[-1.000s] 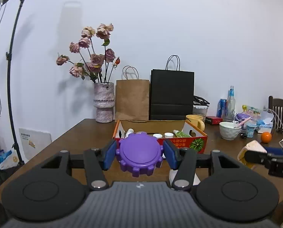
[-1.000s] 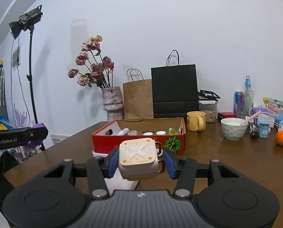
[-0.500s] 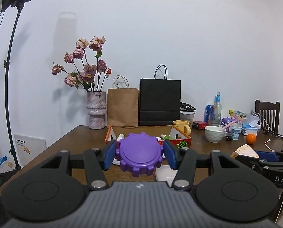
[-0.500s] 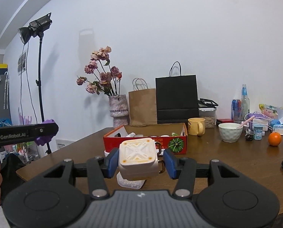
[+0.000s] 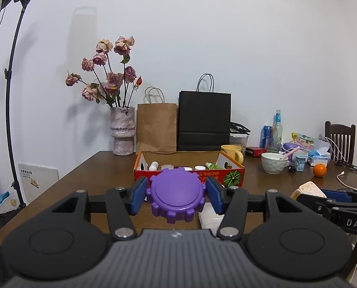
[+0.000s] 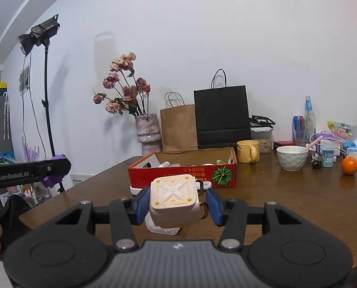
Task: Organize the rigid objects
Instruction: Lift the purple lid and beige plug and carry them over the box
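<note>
My left gripper point(image 5: 177, 195) is shut on a purple gear-edged disc point(image 5: 177, 195), held above the near edge of the brown table point(image 5: 101, 168). The cream square box with an orange cross pattern point(image 6: 173, 198) sits in my right gripper point(image 6: 176, 204), which is shut on it. Behind both stands a red cardboard box point(image 5: 190, 174) point(image 6: 183, 170) with several small bottles and jars inside. The right gripper and its cream box point(image 5: 309, 189) show at the right of the left wrist view. The left gripper with the purple disc point(image 6: 56, 170) shows at the left of the right wrist view.
A white flat item point(image 6: 162, 228) lies on the table under the grippers. At the back stand a vase of dried roses point(image 5: 122, 132), a brown bag point(image 5: 156, 127) and a black bag point(image 5: 203, 120). A yellow mug point(image 6: 248, 151), white bowl point(image 6: 291, 157), orange point(image 6: 349, 165) and bottles crowd the right. A light stand point(image 5: 10, 96) rises at left.
Both grippers have drawn back from the red box, which looks smaller and farther now. More of the near table edge shows. Each grip is unchanged.
</note>
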Tool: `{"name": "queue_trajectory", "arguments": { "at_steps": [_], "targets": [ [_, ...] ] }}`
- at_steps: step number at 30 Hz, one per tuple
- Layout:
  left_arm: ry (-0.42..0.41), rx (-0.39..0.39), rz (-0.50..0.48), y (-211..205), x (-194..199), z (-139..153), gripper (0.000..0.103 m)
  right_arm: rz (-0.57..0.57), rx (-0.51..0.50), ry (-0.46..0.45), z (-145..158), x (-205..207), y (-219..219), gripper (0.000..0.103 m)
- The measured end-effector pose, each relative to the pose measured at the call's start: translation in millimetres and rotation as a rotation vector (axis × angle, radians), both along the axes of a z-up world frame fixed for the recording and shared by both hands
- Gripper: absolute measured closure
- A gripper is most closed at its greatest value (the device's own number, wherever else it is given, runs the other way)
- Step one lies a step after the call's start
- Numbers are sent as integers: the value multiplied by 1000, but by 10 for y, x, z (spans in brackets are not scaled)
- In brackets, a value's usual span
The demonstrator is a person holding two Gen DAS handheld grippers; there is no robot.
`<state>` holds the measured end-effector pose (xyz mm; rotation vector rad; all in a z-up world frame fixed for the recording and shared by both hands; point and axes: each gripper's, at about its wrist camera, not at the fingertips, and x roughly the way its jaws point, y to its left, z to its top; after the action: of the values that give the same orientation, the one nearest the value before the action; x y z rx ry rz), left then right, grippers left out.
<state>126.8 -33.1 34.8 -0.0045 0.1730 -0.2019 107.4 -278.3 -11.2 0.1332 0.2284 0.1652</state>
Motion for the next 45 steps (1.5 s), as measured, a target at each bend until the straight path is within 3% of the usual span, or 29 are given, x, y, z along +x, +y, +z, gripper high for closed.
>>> {"name": "queue_trajectory", "arguments": {
  "at_steps": [14, 28, 37, 45],
  "targets": [
    [42, 4, -8, -92, 923, 46, 49, 22, -19, 33, 87, 1044, -124, 53],
    [33, 33, -35, -318, 2279, 178, 49, 73, -1, 111, 180, 2714, -342, 53],
    [163, 13, -55, -444, 3302, 49, 49, 97, -37, 185, 35, 3668, -338, 53],
    [365, 37, -131, -626, 4197, -214, 48, 116, -34, 313, -157, 4491, -329, 53]
  ]
}}
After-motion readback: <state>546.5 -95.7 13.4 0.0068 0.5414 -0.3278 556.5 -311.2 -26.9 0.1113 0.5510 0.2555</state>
